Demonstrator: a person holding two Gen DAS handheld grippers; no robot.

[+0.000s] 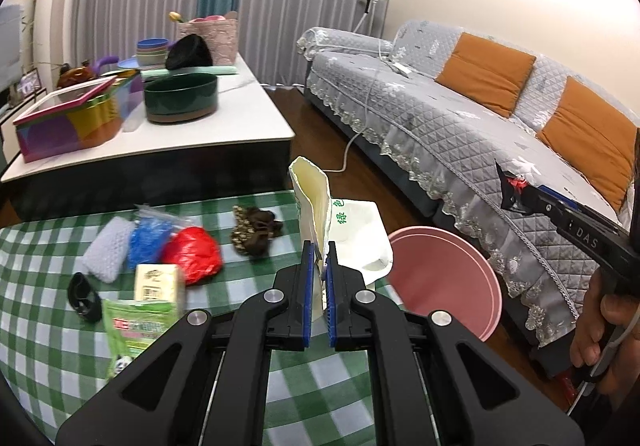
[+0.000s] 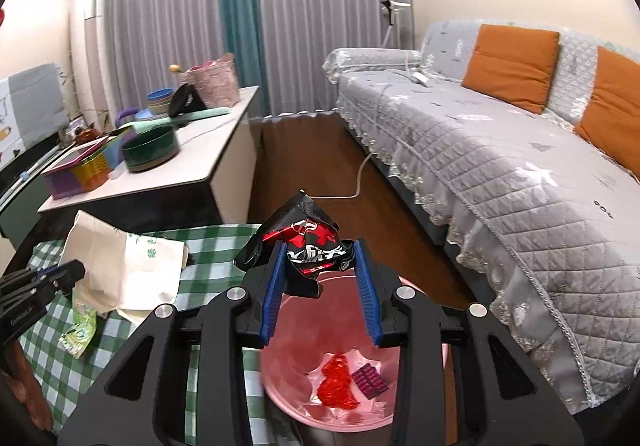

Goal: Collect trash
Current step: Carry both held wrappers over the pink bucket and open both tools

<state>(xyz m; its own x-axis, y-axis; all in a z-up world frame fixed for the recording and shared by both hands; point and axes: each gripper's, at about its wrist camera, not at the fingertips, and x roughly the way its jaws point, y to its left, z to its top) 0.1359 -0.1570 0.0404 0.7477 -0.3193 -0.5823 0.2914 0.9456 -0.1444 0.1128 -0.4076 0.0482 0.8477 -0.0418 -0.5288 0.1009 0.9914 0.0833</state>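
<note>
My left gripper [image 1: 319, 252] is shut on a cream paper bag [image 1: 316, 201] with green print and holds it upright over the green checked tablecloth [image 1: 48, 326]. The bag also shows in the right wrist view [image 2: 120, 270]. My right gripper [image 2: 320, 270] stands wide apart above the pink bin [image 2: 288, 390], with a crumpled black and red wrapper [image 2: 308, 246] between its fingers; whether they still grip it is unclear. The bin [image 1: 448, 282] holds a red wrapper [image 2: 336, 386] and a small purple piece [image 2: 370, 380].
On the cloth lie a white mesh pad [image 1: 108, 248], blue bag [image 1: 148, 242], red bag [image 1: 194, 254], brown scrunchie [image 1: 256, 232], small box [image 1: 156, 282], green packet [image 1: 136, 330] and black strap [image 1: 84, 296]. A white table [image 1: 224, 121] with bowls stands behind; a grey sofa [image 1: 460, 121] is right.
</note>
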